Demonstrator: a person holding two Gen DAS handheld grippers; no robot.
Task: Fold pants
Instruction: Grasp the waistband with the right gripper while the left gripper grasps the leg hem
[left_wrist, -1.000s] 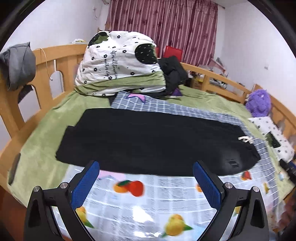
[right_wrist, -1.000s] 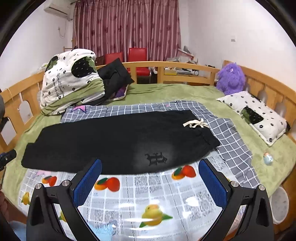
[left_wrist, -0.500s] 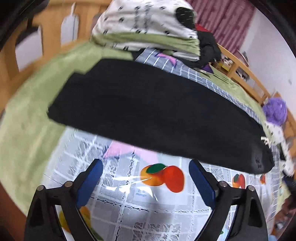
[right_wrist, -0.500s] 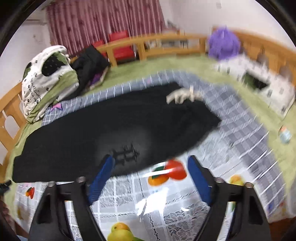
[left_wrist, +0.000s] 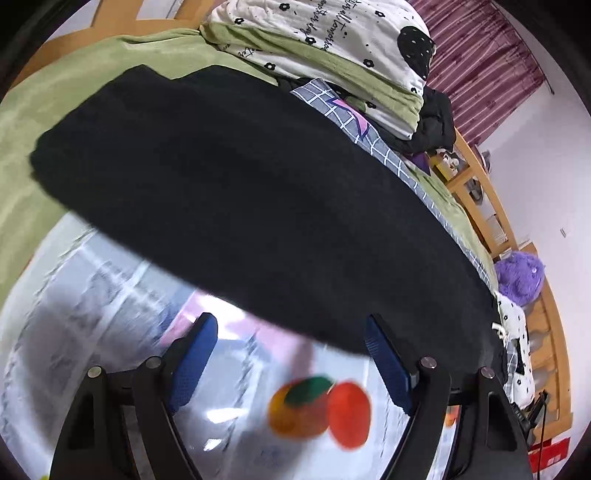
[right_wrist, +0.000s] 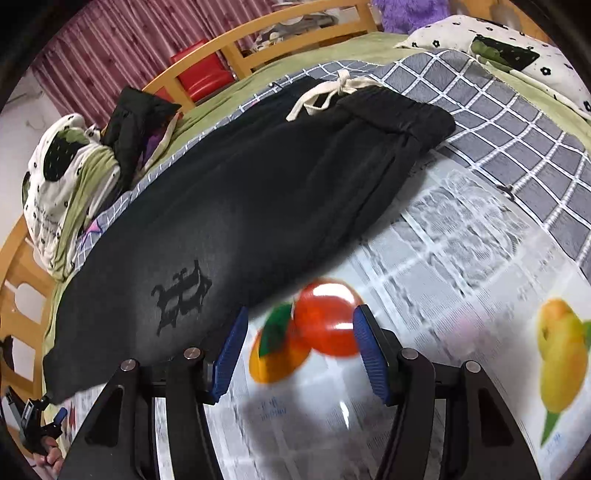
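Left tongs (left_wrist: 290, 332), right tongs (right_wrist: 299, 321): closing, part open, empty | black pants (right_wrist: 258, 192) just beyond tips

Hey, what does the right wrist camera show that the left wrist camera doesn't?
Only the right wrist view: the cream drawstring at the waistband, a dark logo, red chairs, a yellow fruit print. Only the left wrist view: the pants' leg end on the green blanket. Both: the black pants, flat and ungripped, the folded quilt, and each view's own open gripper, left gripper, right gripper.
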